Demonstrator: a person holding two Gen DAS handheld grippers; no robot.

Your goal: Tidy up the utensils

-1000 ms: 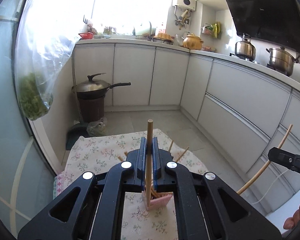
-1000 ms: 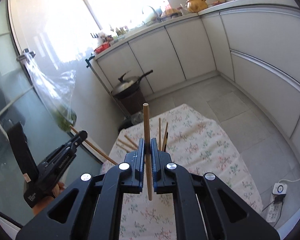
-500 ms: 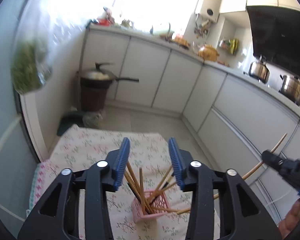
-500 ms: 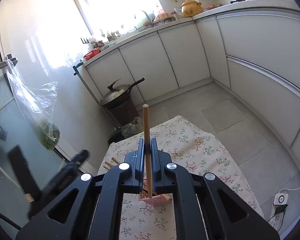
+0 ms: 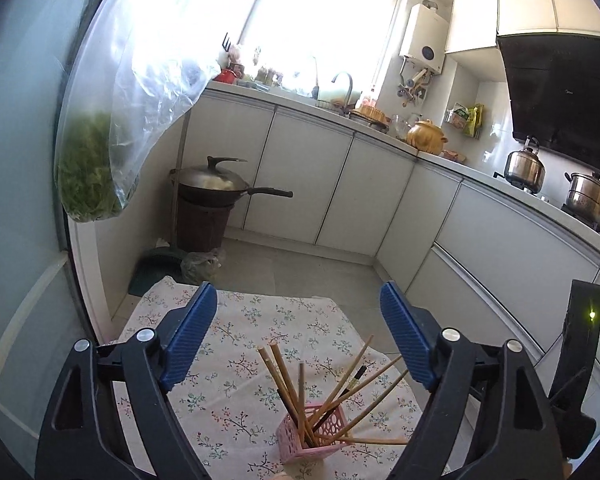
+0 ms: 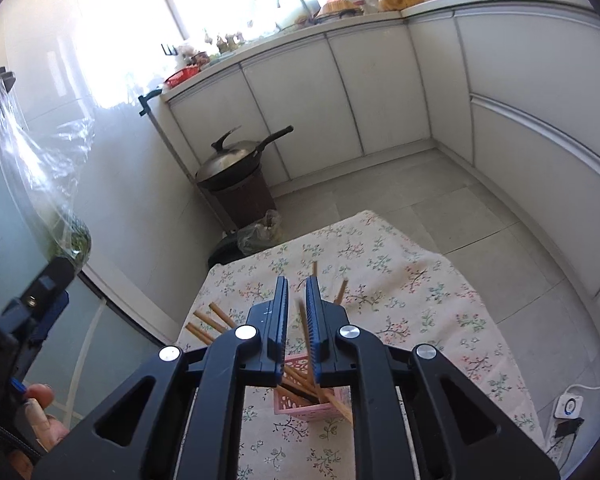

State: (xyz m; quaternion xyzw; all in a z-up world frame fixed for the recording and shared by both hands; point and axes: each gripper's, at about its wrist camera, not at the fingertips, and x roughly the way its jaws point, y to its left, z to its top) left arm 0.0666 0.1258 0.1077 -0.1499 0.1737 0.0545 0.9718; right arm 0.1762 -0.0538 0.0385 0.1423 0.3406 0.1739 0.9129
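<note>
A pink perforated holder [image 5: 313, 432] stands on a floral tablecloth [image 5: 236, 360] and holds several wooden chopsticks [image 5: 288, 380] that fan outwards. My left gripper [image 5: 298, 308] is wide open and empty above and behind the holder. In the right wrist view the holder [image 6: 300, 402] sits just below my right gripper [image 6: 297, 292]. Its jaws stand slightly apart, and a blurred chopstick [image 6: 306, 332] slants loose in the gap, its lower end in the holder. More chopsticks [image 6: 206, 324] poke out to the left of the fingers.
White kitchen cabinets [image 5: 340, 184] run along the back and right. A lidded wok [image 5: 216, 186] sits on a brown bin by the wall. A plastic bag of greens [image 5: 96, 168] hangs at the left. A power strip [image 6: 566, 408] lies on the floor at the right.
My left gripper opened, dropped its chopstick into the holder and has opened wider. My right gripper has parted its jaws and its chopstick has slid down into the holder.
</note>
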